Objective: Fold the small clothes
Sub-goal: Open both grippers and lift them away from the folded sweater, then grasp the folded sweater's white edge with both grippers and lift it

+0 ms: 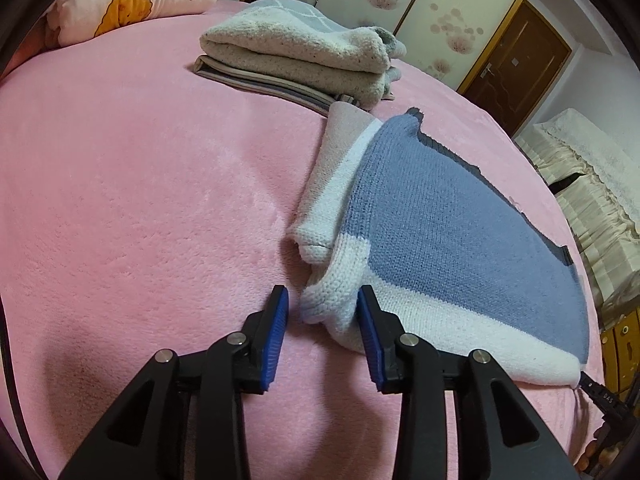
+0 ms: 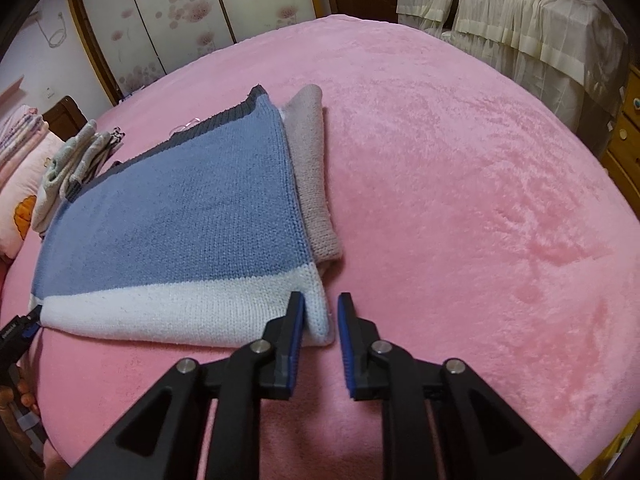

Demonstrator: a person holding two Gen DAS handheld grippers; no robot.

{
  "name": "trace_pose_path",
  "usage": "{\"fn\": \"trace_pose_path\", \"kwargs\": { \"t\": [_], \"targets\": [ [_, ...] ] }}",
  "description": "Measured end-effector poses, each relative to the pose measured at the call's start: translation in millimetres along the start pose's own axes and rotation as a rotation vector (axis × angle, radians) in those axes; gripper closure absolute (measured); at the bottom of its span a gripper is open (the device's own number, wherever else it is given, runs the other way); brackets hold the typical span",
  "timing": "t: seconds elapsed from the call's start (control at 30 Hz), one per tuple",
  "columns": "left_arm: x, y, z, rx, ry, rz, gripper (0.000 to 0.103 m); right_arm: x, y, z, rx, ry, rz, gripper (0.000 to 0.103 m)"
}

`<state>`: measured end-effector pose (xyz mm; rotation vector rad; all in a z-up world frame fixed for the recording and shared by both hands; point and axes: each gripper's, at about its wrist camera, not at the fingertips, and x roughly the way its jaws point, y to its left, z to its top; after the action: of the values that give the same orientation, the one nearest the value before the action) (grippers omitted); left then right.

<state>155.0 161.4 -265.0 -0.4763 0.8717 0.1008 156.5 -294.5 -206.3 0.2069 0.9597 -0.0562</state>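
Note:
A knitted sweater [image 1: 448, 220], blue with a white hem band and dark grey collar edge, lies flat on the pink bedspread [image 1: 140, 200]; its sleeves are folded in. My left gripper [image 1: 322, 300] is open at the sweater's near left white corner, the corner lying between the fingers. In the right wrist view the same sweater [image 2: 180, 216] lies left of centre with a beige-grey sleeve [image 2: 312, 176] showing beside it. My right gripper [image 2: 321, 306] is open around the sweater's near right white corner. The other gripper [image 2: 16, 332] shows at the far left edge.
A stack of folded clothes [image 1: 304, 56] sits further back on the bed, also seen in the right wrist view [image 2: 76, 164]. A cartoon pillow [image 1: 128, 4] lies at the headboard. A cloth-covered piece of furniture [image 2: 512, 20] and a wooden drawer unit [image 2: 628, 140] stand beside the bed.

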Motion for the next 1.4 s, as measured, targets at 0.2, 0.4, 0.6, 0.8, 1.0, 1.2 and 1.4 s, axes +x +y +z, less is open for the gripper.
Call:
{"fn": "trace_pose_path", "kwargs": {
  "t": [0.2, 0.4, 0.6, 0.8, 1.0, 1.2, 1.4],
  "targets": [
    [-11.3, 4.7, 2.9, 0.003, -0.035, 0.052, 0.043, -1.8, 3.0, 2.9, -0.010, 0.011, -0.025, 0.080],
    [-17.4, 7.1, 8.2, 0.009, -0.033, 0.089, 0.039, -8.7, 11.5, 3.4, -0.041, 0.006, -0.058, 0.080],
    [-33.4, 6.6, 12.6, 0.012, -0.058, 0.131, 0.037, -21.0, 12.4, 0.8, -0.044, -0.004, -0.084, 0.080],
    [-57.3, 14.3, 19.9, -0.044, -0.079, 0.123, 0.031, -38.6, 8.7, 0.8, -0.028, -0.016, -0.099, 0.080],
    [-82.9, 4.2, 26.8, -0.053, -0.095, 0.092, 0.026, -59.8, 17.4, 3.8, -0.023, -0.039, -0.079, 0.079],
    [-101.7, -15.8, 32.5, -0.024, -0.097, 0.074, 0.017, -81.4, 31.4, 11.8, 0.011, -0.062, -0.019, 0.078],
    [-108.4, -34.1, 33.7, -0.034, -0.072, -0.007, 0.017, -95.4, 55.1, 23.4, -0.004, -0.097, 0.045, 0.078]
  ]
}}
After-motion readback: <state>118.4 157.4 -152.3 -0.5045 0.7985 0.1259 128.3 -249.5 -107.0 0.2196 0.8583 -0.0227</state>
